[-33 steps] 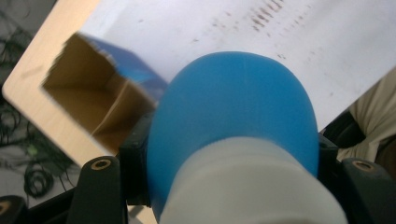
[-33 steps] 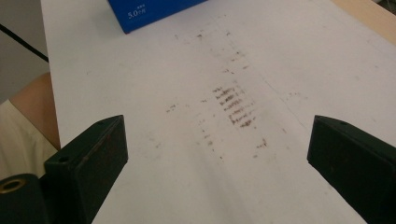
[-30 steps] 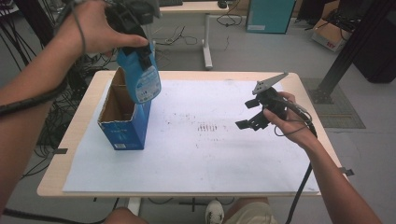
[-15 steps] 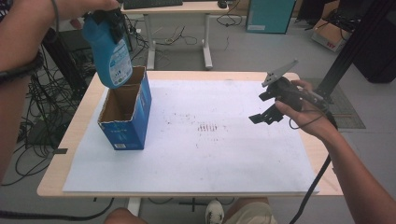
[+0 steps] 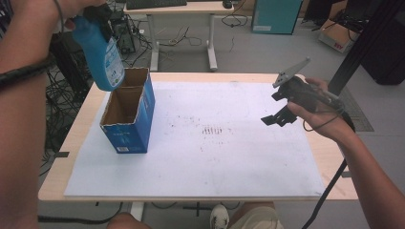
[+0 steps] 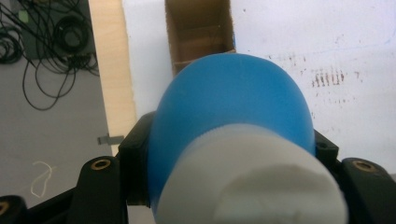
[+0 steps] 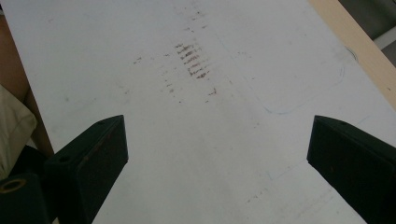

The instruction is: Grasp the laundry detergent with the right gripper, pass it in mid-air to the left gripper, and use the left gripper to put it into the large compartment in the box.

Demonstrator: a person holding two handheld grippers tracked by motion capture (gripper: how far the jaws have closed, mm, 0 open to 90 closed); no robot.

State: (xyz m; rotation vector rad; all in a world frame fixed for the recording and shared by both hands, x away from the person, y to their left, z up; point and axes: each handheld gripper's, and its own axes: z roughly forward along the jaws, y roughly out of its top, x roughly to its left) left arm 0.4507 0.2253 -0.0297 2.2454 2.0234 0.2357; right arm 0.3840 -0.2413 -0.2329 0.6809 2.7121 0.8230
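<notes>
Over the table [image 5: 191,195], my left claw [image 5: 98,19] clamps the blue bottle [image 5: 102,55] above the box [image 5: 129,114], right claw [image 5: 277,117] open and empty; a slackened grip risks dropping it outside.

Beyond the wooden table [image 5: 334,157] with its white sheet [image 5: 229,152], a grey floor [image 5: 239,52] holds a second desk [image 5: 181,9], tangled cables [image 5: 59,90] at left, a teal cabinet [image 5: 273,15] behind.
</notes>
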